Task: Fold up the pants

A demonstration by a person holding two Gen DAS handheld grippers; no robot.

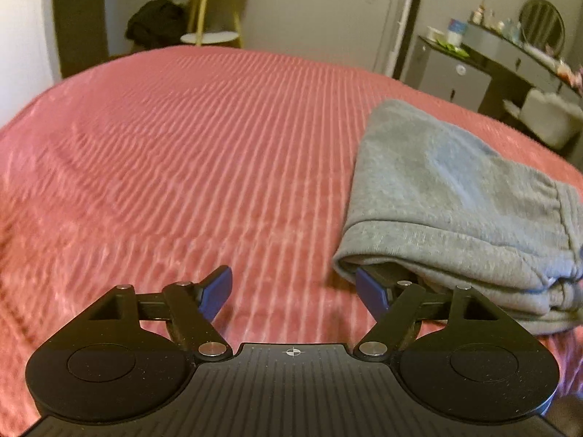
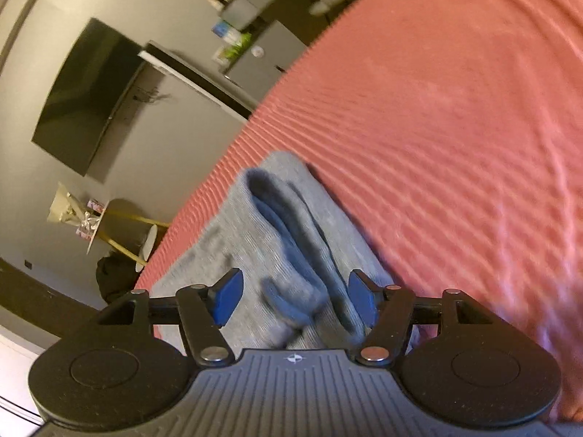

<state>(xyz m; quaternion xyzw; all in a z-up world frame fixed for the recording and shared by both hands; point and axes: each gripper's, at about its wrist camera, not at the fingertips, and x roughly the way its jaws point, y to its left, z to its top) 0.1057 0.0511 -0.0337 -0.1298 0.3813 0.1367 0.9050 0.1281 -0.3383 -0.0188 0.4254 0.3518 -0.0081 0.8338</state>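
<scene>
Grey sweatpants lie folded into a thick bundle on the right side of a pink ribbed bedspread. My left gripper stands open just left of the bundle, with only bedspread between its fingers. Its right fingertip sits at the bundle's near hem corner. In the right wrist view the same pants lie directly under my right gripper. That gripper is open, and a raised ridge of grey cloth runs between its blue pads without being pinched.
The bedspread spreads wide to the left and far side of the pants. Beyond the bed stand a yellow-legged side table, a dark heap, a grey dresser with bottles, and a white stool. A wall screen hangs opposite.
</scene>
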